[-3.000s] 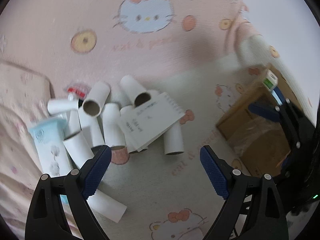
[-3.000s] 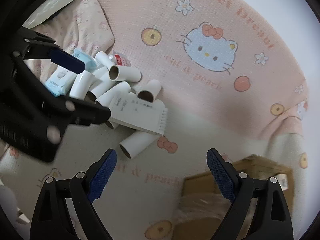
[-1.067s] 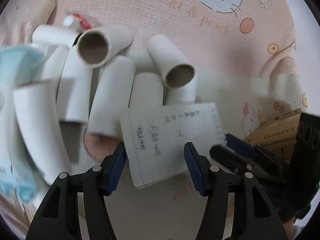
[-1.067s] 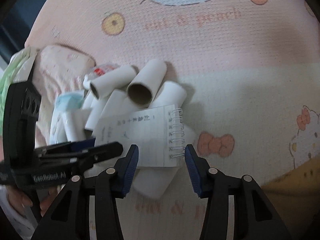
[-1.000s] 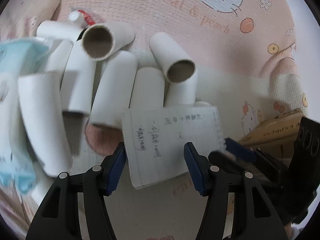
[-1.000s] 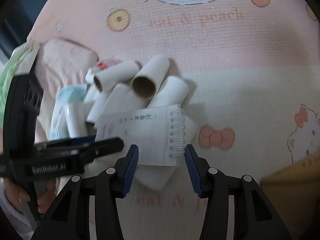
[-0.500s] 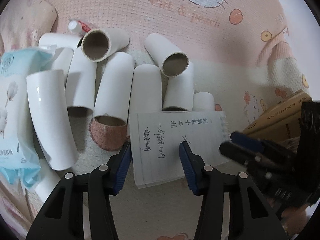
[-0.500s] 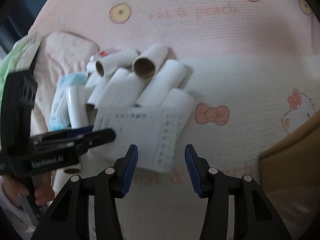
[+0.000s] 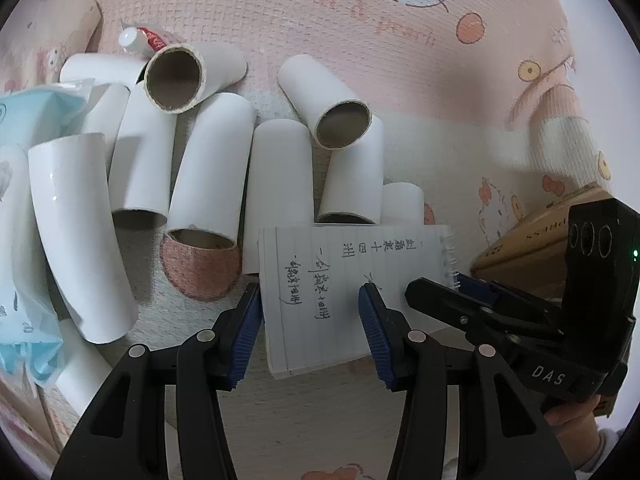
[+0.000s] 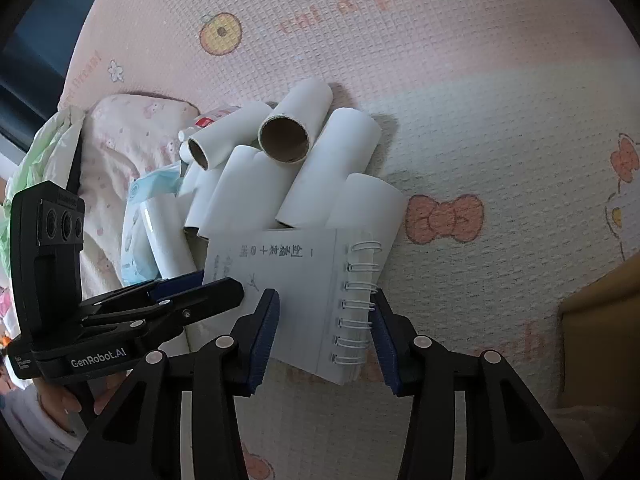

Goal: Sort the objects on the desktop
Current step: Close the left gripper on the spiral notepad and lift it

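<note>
A small spiral notebook (image 9: 352, 280) with handwriting lies on a heap of white cardboard tubes (image 9: 208, 172) on a pink cartoon-cat blanket. My left gripper (image 9: 310, 332) is open, its fingers straddling the notebook's near-left edge. My right gripper (image 10: 324, 336) is open, its fingers on either side of the notebook (image 10: 296, 292) at the spiral-bound end. In the left wrist view the right gripper (image 9: 452, 292) reaches the notebook's spiral edge from the right. In the right wrist view the left gripper (image 10: 192, 296) comes in from the left. The tubes (image 10: 304, 168) lie just beyond.
A light-blue tissue pack (image 9: 20, 208) and a small red-and-white tube (image 9: 140, 40) lie left of the tubes. A brown cardboard box (image 9: 532, 240) stands at the right. A pink pillow (image 10: 132, 128) and a green bag (image 10: 44, 148) lie at the far left.
Both grippers have moved in from apart onto the notebook, one at each end, and narrowed their opening. The notebook has slid slightly toward the near side of the tubes.
</note>
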